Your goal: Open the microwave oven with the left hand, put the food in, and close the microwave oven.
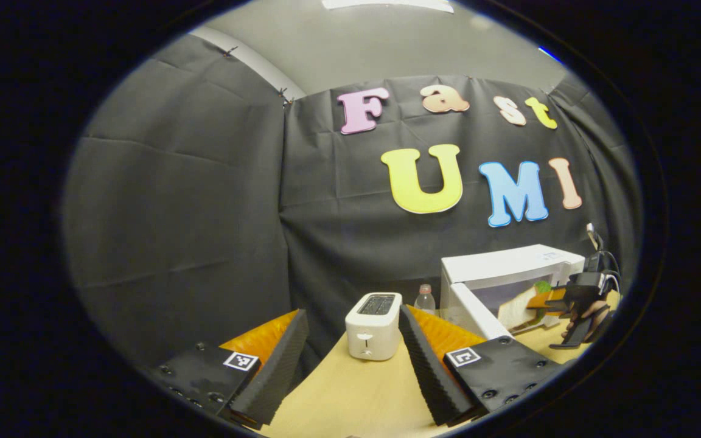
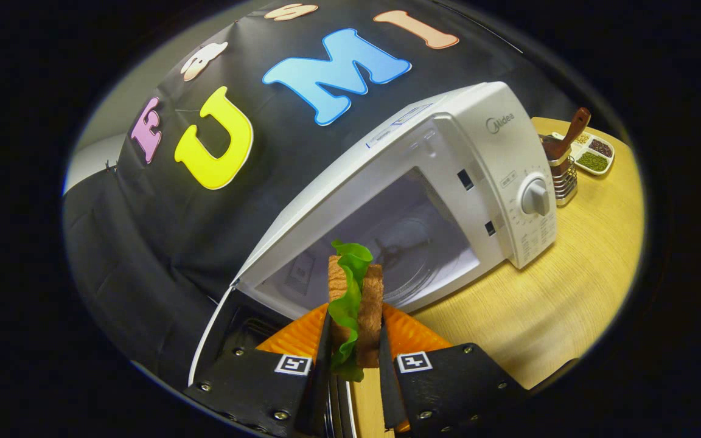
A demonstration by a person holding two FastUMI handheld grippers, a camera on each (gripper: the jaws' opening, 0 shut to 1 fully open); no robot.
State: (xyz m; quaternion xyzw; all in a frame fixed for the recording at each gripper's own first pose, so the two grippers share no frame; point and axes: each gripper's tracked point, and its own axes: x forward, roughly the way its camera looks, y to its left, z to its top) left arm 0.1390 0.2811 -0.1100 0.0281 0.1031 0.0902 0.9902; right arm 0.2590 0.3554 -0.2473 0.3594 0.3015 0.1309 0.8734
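Sandwich (image 2: 355,304) held before the open microwave (image 2: 448,182).
Right gripper (image 2: 353,359) fingers clamp it; left gripper (image 1: 350,359) fingers spread wide, empty.

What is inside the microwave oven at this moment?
The microwave oven stands open. Inside, a round turntable shows on the floor, with nothing on it. The sandwich, gripped by the right gripper, hides part of the cavity.

A light wooden table (image 2: 545,304) carries everything. On it stands a white microwave oven (image 2: 448,182) with its door open. To its right sit a metal utensil holder (image 2: 563,176) and a divided dish of seeds (image 2: 594,155). Left of the microwave stand a white toaster (image 1: 373,325) and a small plastic bottle (image 1: 425,299).
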